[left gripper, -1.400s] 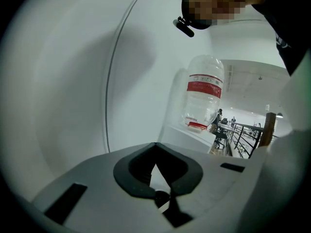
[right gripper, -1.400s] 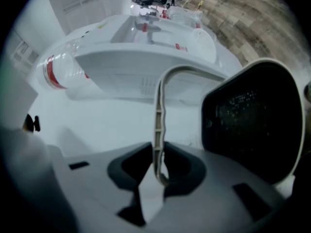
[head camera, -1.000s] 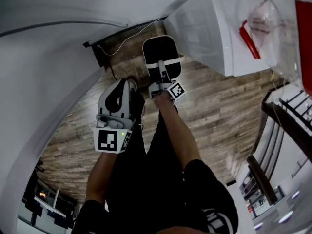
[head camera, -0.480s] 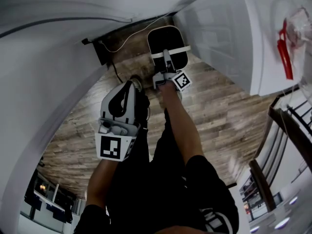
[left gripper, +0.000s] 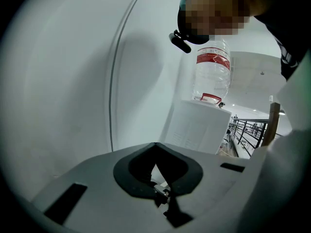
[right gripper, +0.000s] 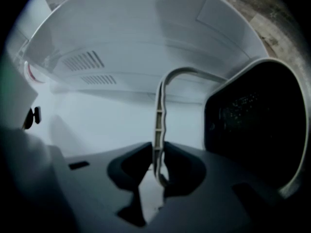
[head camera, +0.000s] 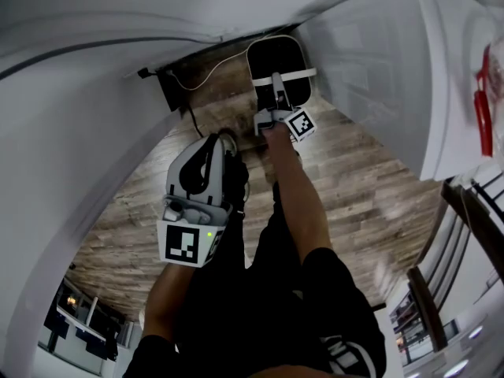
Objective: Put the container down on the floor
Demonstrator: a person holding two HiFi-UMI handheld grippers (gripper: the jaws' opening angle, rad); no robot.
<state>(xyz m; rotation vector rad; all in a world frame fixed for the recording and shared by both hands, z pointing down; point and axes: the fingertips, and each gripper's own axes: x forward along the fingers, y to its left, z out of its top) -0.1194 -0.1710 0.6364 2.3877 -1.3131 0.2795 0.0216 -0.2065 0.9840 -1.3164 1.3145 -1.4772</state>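
Observation:
The container (head camera: 276,60) is a white-rimmed bin with a dark inside, hanging just above the wooden floor (head camera: 354,187) near the wall. A white bail handle (head camera: 288,77) crosses its top, and my right gripper (head camera: 276,94) is shut on that handle. In the right gripper view the thin handle (right gripper: 158,130) runs upright between the pads, with the dark container (right gripper: 252,125) to its right. My left gripper (head camera: 216,138) hangs lower left of the container, apart from it. Its jaws look shut with nothing between them (left gripper: 160,191).
A tall white cabinet (head camera: 378,77) stands right of the container, with a water bottle (left gripper: 212,69) on top. A black box and cable (head camera: 169,91) lie by the curved white wall (head camera: 71,132). A dark railing (head camera: 472,211) is at right. The person's legs fill the bottom centre.
Both grippers have sunk toward the floor. The container has gone down with the right gripper and now sits farther up in the head view, closer to the wall.

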